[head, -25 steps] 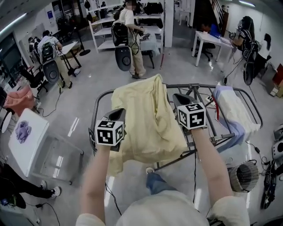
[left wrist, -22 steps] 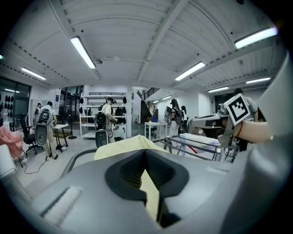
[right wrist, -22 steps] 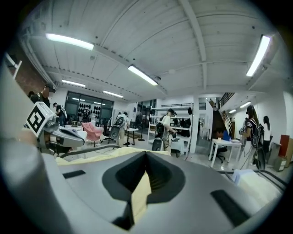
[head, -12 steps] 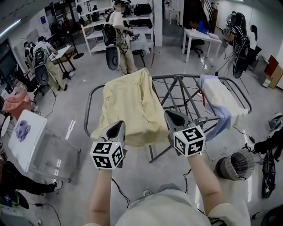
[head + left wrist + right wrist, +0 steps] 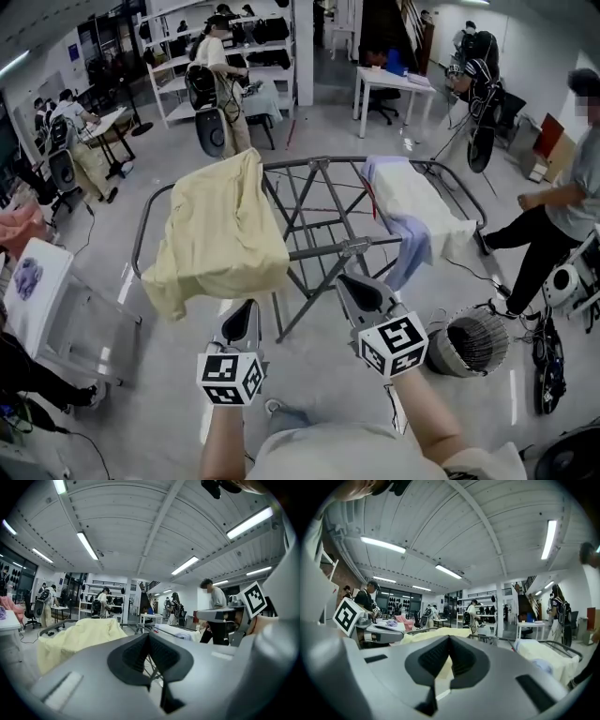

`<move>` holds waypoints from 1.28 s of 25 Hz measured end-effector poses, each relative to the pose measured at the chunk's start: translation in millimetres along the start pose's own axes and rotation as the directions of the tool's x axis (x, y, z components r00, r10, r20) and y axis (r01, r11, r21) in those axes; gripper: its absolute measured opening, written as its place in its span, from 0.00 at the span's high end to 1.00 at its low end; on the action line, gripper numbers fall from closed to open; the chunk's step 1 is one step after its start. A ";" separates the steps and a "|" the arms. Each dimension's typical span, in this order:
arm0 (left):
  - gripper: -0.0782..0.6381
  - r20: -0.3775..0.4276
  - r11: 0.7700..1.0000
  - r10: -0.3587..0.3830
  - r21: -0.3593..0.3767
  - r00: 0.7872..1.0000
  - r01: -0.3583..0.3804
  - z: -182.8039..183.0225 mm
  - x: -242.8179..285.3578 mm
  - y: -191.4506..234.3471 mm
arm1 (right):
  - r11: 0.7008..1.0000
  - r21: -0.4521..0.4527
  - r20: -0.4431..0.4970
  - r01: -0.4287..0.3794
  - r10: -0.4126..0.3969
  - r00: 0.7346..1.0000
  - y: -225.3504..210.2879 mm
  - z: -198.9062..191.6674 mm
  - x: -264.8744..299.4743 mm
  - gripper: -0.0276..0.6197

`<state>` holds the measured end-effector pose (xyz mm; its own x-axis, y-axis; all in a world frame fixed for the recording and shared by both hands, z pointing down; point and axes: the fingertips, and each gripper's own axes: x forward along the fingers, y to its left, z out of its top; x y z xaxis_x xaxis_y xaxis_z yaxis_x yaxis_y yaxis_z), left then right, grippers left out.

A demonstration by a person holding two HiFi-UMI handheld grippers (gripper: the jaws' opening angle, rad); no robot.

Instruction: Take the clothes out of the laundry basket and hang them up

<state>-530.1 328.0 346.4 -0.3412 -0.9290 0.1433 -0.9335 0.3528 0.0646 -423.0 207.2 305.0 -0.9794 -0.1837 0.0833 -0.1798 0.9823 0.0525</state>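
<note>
Holding L gripper [image 5: 247, 311] & R gripper [image 5: 352, 284] clenched, empty (yellow shirt [image 5: 216, 234] hung), I'd open wide b4 dipping into basket [image 5: 469, 349].

Grey metal folding drying rack [image 5: 323, 249] blocks the way straight ahead. Its mid rails are bare: open gap btwn pale yellow cloth [image 5: 216, 234] draped on L end & white-lavender cloth [image 5: 412, 211] on R end. Bare grey floor [image 5: 309, 375] in front is free. Round dark wire basket [image 5: 472, 342] sits low R, w/ a person [image 5: 553, 225] beyond it. White table [image 5: 37, 291] on L.
</note>
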 end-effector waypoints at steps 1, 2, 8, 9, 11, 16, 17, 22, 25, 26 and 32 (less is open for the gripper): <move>0.88 -0.001 1.000 -0.009 -0.010 1.000 0.009 -3.6 -1.0 -17.0 | 1.000 -0.005 -0.004 0.000 0.000 1.000 -4.8 -2.8 -15.4 0.95; 0.88 -0.004 1.000 -0.020 -0.024 1.000 0.020 -7.3 -1.6 -34.2 | 1.000 -0.006 -0.008 0.000 0.000 1.000 -10.6 -5.9 -30.7 0.95; 0.88 -0.015 0.999 -0.030 -0.040 0.999 0.029 -25.5 -19.8 -135.0 | 1.000 0.013 0.009 0.024 -0.025 1.000 -47.7 -19.4 -135.2 0.95; 0.88 -0.019 0.999 -0.031 -0.039 0.999 0.030 -29.2 -23.9 -150.2 | 1.000 0.014 0.011 0.028 -0.028 1.000 -52.1 -21.5 -151.6 0.95; 0.88 -0.022 0.999 -0.036 -0.041 0.999 0.035 -38.8 -30.5 -176.8 | 0.999 0.014 0.014 0.030 -0.030 0.999 -58.8 -29.0 -178.8 0.95; 0.88 -0.031 0.998 -0.028 -0.054 0.999 0.026 -70.7 -48.7 -234.6 | 1.000 0.014 0.027 0.013 -0.013 1.000 -62.5 -56.7 -233.3 0.95; 0.88 -0.034 0.998 -0.028 -0.058 0.999 0.026 -77.5 -52.4 -247.1 | 1.000 0.011 0.026 0.011 -0.011 1.000 -63.0 -63.2 -244.3 0.95; 0.88 -0.049 0.997 -0.050 -0.062 0.998 0.047 -95.4 -70.1 -290.3 | 1.000 0.013 0.019 0.011 -0.011 1.000 -61.9 -85.8 -283.8 0.95; 0.88 -0.061 0.997 -0.057 -0.060 0.996 0.054 -101.7 -77.7 -304.5 | 0.999 0.035 0.005 0.024 -0.024 1.000 -62.9 -97.3 -298.6 0.95; 0.88 -0.065 0.996 -0.061 -0.062 0.996 0.057 -104.7 -79.0 -308.7 | 0.999 0.044 0.000 0.031 -0.031 1.000 -64.2 -101.5 -303.0 0.95; 0.88 -0.070 0.995 -0.088 -0.061 0.994 0.084 -107.6 -77.2 -326.5 | 0.994 0.083 -0.007 0.064 -0.064 0.998 -76.0 -110.8 -320.1 0.95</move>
<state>-187.1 296.5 420.5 -0.2489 -0.9464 0.2059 -0.9503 0.2796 0.1366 -85.8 187.3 384.6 -0.9653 -0.2462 0.0865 -0.2492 0.9681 -0.0252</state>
